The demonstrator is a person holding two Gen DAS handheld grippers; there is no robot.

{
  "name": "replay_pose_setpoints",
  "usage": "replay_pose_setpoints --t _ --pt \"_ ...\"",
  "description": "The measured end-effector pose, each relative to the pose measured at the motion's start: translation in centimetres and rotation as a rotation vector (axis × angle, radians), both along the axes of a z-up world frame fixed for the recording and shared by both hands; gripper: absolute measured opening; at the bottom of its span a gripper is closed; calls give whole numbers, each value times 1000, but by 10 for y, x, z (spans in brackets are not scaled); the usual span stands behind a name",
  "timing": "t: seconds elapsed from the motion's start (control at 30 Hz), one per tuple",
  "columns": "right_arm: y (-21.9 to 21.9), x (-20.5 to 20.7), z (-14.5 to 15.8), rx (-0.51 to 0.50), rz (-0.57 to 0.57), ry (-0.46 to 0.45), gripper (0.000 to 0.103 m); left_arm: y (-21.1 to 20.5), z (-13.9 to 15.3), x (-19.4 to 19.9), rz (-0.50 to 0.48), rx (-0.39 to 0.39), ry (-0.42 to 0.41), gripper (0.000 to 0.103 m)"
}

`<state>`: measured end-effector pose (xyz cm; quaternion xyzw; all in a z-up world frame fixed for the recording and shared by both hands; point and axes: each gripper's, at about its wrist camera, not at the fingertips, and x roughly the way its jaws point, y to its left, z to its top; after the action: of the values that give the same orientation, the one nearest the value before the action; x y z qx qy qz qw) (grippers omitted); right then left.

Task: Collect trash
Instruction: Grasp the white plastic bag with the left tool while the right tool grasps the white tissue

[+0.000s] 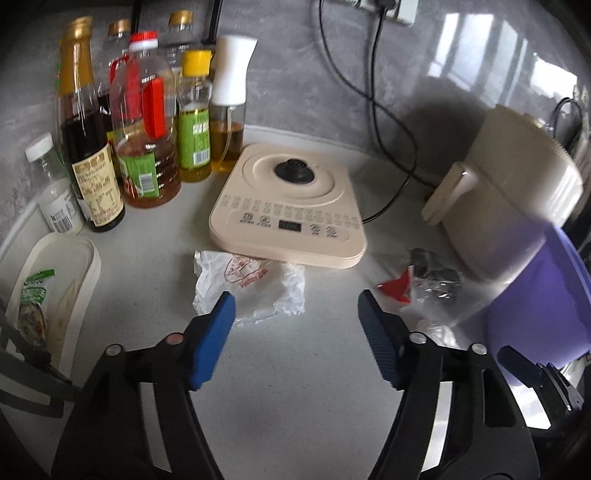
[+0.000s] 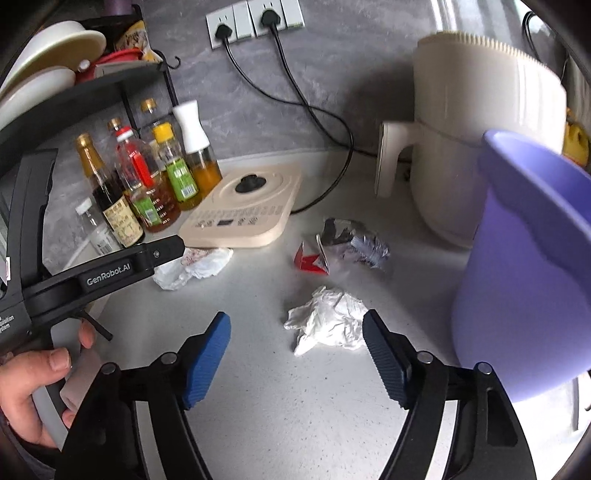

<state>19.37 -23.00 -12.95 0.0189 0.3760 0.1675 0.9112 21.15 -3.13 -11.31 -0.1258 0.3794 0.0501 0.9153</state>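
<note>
A crumpled clear plastic bag with red print [image 1: 255, 284] lies on the white counter just ahead of my open, empty left gripper [image 1: 295, 306]; it also shows in the right wrist view [image 2: 195, 266]. A red-and-silver foil wrapper [image 1: 424, 280] [image 2: 343, 243] lies to the right of it. A crumpled white tissue [image 2: 328, 321] lies just ahead of my open, empty right gripper [image 2: 295, 332], close to its right finger. A purple plastic bin [image 2: 528, 266] [image 1: 543, 299] stands at the right.
A beige induction base [image 1: 291, 206] sits behind the bag, its cord running to wall sockets [image 2: 255, 22]. Several oil and sauce bottles [image 1: 147, 129] stand at the back left. A cream kettle [image 2: 480, 140] stands behind the bin. A white tray [image 1: 55, 295] lies at left.
</note>
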Motion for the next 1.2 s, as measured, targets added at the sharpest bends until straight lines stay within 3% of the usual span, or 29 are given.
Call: replay_pose_setpoints --t 0.43,0.53,0.6,0.7,0.87,0.93,1.0,1.07,1.2 --pt "-4 32 -29 22 -1 85 72 -3 -39 42 34 71 80 56" --pt "-6 39 -35 23 -24 104 72 -1 -47 50 44 68 110 34" --pt "-5 41 -38 24 -24 110 72 -2 -51 52 42 71 134 10" --pt "-4 43 -41 19 -17 110 72 -4 -49 48 39 86 136 5" --pt "-4 48 -48 23 -44 128 70 -9 -37 34 -11 63 99 4" --pt "-3 50 -52 18 -51 138 55 -12 -32 30 -28 58 85 4" --pt "-1 52 -56 9 -48 166 17 -15 -26 23 -48 49 69 4" --pt "-3 50 -56 9 -51 171 10 -16 -22 18 -64 38 57 4" --pt "-9 31 -39 40 -58 125 6 -16 -10 2 -85 11 27 4"
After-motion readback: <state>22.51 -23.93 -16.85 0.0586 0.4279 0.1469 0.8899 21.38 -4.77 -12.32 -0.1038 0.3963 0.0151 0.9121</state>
